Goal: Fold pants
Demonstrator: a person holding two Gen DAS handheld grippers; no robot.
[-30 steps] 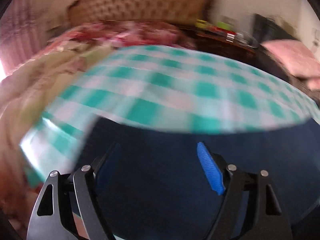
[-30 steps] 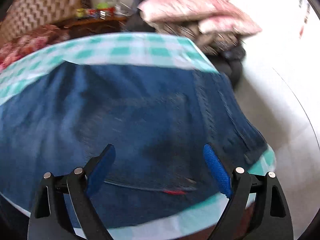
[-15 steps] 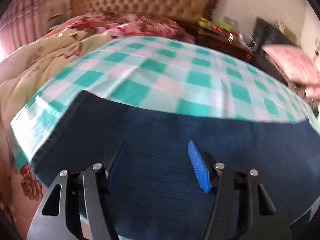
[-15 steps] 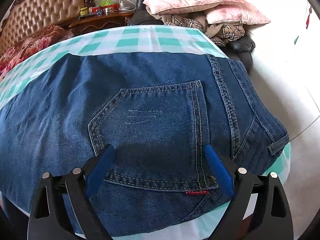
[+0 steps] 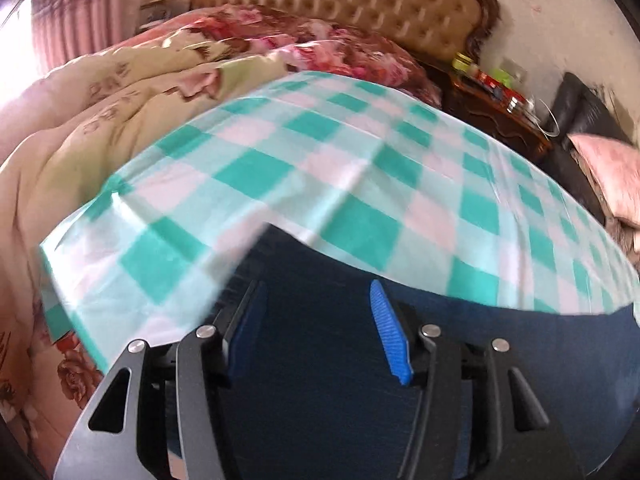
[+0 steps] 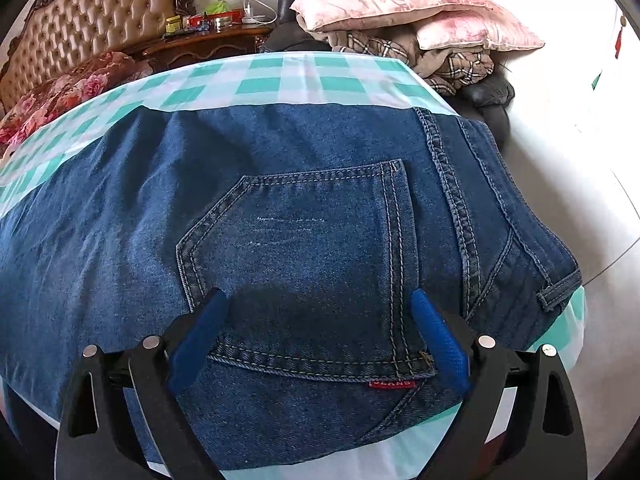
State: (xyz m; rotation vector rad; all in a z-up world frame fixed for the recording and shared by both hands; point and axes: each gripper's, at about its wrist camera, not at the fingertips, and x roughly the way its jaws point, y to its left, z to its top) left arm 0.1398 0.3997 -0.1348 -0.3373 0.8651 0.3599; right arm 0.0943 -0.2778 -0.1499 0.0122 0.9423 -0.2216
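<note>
The jeans lie flat across the checked tablecloth, back pocket up, waistband end toward the right edge of the table, and both grippers are over them. The right gripper hangs low over that pocket with its jaws spread wide and opening a touch more, the blue pads straddling the pocket's lower half with nothing pinched; compared with half a second ago it has barely shifted, where a second ago its view was a blur of motion, so it looks settled on its spot. The left gripper is the busy one: its view has slid across the denim, and the leg end, which half a second ago filled the lower frame out to the left, now has its corner just ahead of the fingers, with cloth showing left of it. Its jaws are closing, narrower than a second ago, but the pads are apart with denim only lying beneath the gap, nothing gripped yet. My read: the left hand is lining up on the leg end for a pinch while the right waits at the seat, so the fold itself has not begun. The blur in the left view leaves the exact hem line hard to judge.
</note>
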